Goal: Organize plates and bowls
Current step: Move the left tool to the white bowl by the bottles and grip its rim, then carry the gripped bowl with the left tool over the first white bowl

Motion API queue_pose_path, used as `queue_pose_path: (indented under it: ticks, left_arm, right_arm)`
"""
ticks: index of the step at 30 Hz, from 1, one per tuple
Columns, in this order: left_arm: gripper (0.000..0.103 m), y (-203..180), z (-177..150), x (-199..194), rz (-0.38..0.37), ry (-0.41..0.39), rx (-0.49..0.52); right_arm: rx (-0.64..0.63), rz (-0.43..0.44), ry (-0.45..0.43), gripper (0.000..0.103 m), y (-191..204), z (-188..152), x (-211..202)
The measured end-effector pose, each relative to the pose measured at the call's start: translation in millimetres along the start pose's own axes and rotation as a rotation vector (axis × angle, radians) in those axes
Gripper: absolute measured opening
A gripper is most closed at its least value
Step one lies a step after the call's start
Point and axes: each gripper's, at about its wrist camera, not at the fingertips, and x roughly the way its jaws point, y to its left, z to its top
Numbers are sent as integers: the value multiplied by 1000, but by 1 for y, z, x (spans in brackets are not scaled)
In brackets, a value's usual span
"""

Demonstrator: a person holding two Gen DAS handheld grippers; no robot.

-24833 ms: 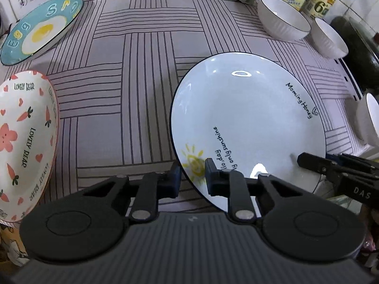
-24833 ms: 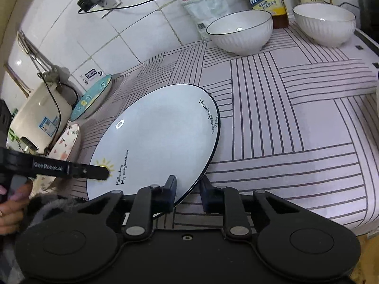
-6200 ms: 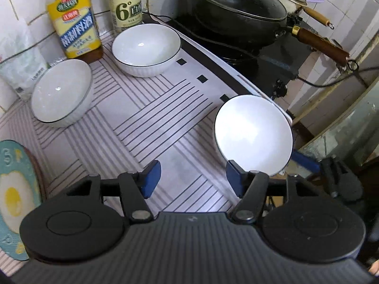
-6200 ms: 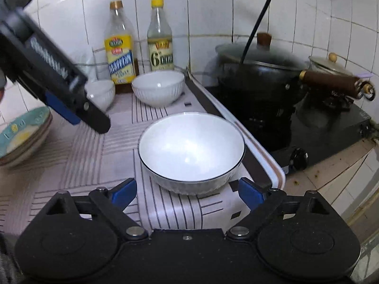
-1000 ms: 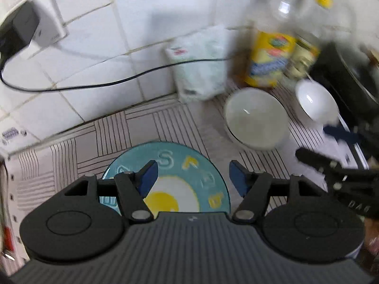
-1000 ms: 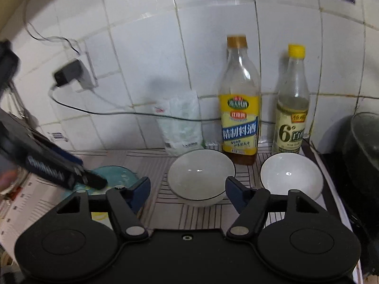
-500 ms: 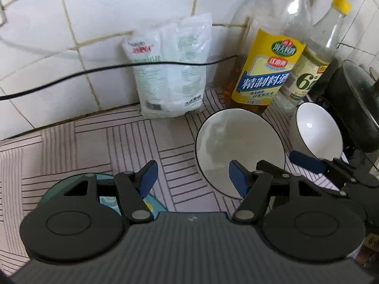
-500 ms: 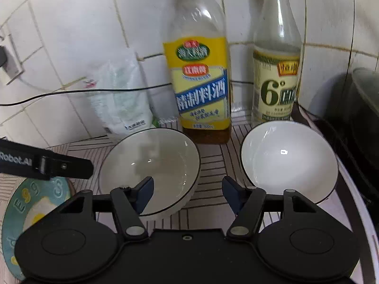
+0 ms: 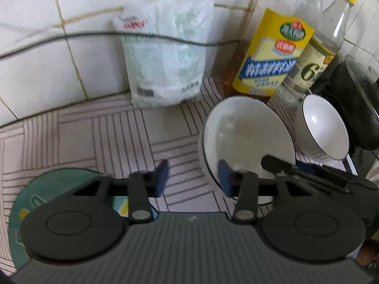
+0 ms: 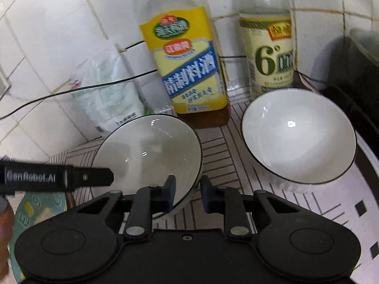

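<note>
Two white bowls with dark rims sit on the striped mat by the wall. The nearer bowl lies between both grippers. My left gripper is partly open, its right finger inside the bowl's left rim and its left finger outside, not clamped. My right gripper has narrowed around the same bowl's right rim, one finger inside and one outside; contact is unclear. The second bowl stands free to the right. The teal egg plate lies at the lower left.
A yellow-labelled bottle, a green-labelled bottle and a white bag stand against the tiled wall behind the bowls. A black cable runs along the wall. A dark pot sits at the right.
Both grippers have moved in on the nearer bowl and narrowed their fingers around its rim, left on the left side, right on the right side.
</note>
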Motion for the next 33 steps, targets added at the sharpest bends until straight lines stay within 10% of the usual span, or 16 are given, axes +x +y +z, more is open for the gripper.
queue_pose_path:
  ticks: [5, 33]
  left_arm:
    - [15, 2, -5, 12, -51, 75, -40]
    - [13, -34, -33, -115, -34, 229, 36]
  right_arm:
    - [11, 9, 16, 17, 1, 0, 1]
    - [-8, -49, 123, 15, 43, -9, -122]
